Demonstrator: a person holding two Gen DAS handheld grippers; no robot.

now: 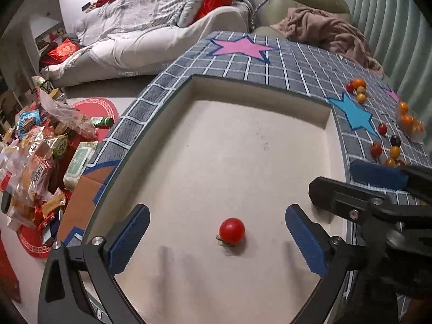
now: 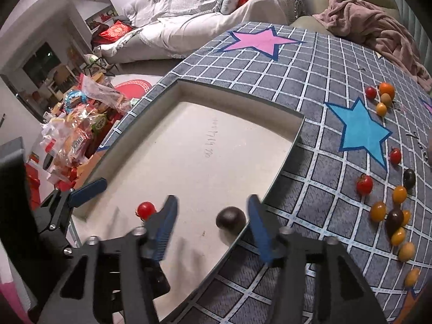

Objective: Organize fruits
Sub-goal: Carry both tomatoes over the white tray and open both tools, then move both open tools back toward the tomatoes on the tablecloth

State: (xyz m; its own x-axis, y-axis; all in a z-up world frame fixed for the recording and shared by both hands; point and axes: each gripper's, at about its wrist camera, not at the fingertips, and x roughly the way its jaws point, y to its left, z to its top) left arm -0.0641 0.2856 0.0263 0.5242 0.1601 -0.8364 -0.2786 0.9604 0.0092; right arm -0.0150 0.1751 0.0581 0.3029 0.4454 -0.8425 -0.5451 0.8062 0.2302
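While both grippers hover over the shallow cream tray [image 1: 259, 91] set on the checked, star-printed tablecloth [image 2: 310, 81], two fruits lie inside it. The left gripper [image 1: 217, 232] stands with its blue-padded jaws spread wide, and a red cherry tomato [image 1: 231, 230] rests on the tray floor between them, touching neither pad. In the right wrist view, the right gripper [image 2: 213, 224] is likewise open, its fingers apart on either side of a dark purple cherry tomato [image 2: 230, 218] that sits on the tray floor close to the tray's near right rim; no pad contact is visible. The red tomato appears there too, just left of the right gripper's left finger. Well apart on the cloth, right of the tray, loose red, orange, yellow and dark cherry tomatoes [image 2: 388, 208] are scattered around a blue star [image 2: 361, 132]. Beyond the table stand a sofa [image 1: 151, 40] and a heap of snack packets [image 1: 35, 156].
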